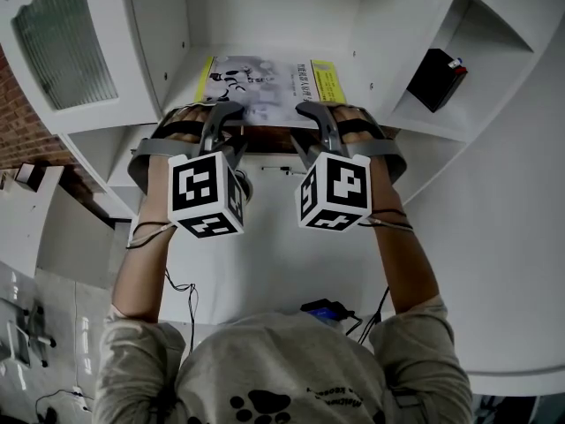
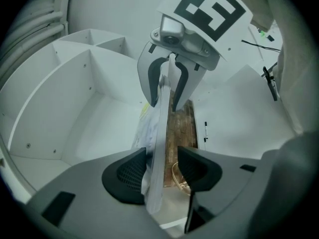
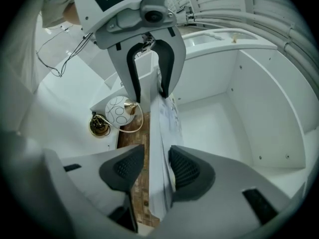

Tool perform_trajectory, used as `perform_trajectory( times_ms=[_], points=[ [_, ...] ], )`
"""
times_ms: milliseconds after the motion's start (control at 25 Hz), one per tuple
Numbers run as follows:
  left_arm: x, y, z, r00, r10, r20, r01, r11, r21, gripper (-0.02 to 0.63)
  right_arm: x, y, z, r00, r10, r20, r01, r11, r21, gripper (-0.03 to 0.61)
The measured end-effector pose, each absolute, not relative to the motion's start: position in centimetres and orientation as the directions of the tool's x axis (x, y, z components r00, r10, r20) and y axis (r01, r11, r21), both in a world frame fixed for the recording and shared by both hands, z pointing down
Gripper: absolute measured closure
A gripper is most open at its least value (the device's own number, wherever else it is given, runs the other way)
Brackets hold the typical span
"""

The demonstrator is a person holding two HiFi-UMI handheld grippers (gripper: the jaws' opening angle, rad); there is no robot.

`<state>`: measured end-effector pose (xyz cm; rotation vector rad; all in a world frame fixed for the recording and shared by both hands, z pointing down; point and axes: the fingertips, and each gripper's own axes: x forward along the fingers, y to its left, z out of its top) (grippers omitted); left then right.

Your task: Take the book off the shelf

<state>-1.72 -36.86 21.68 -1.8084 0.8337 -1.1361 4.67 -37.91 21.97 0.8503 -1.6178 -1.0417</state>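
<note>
At the left, the left gripper (image 2: 162,169) is held at the near edge of the book (image 1: 265,82), and that edge is enclosed between its jaws. One pad is laid against the cover while a clear gap is seen at the other, so the jaws are judged released, not yet clamped. The book itself, thin and with a yellow band on its cover, is seen lying flat in the middle compartment of the white shelf (image 1: 177,78). Its near edge projects past the shelf's front, so that brown floor is seen beneath it. At the right, the right gripper (image 3: 157,168) is set on the same edge in the same manner: the book is enclosed by the jaws, one pad is touched, and a narrow gap is seen at the other — no firm grip is shown. The approach is thus judged done — the closing of both pairs of jaws and the drawing of the book clear of the shelf are left to be done.
</note>
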Motion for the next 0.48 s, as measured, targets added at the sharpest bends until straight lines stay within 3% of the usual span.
perform_trajectory(
  times_ms=[480],
  points=[
    [-1.5, -39.0, 21.1, 0.319, -0.919, 0.231, -0.105, -0.276, -0.955, 0.424, 4.6, -38.0, 21.6, -0.26, -0.909, 0.326, -0.069, 0.354, 0.933, 0.414]
  ],
)
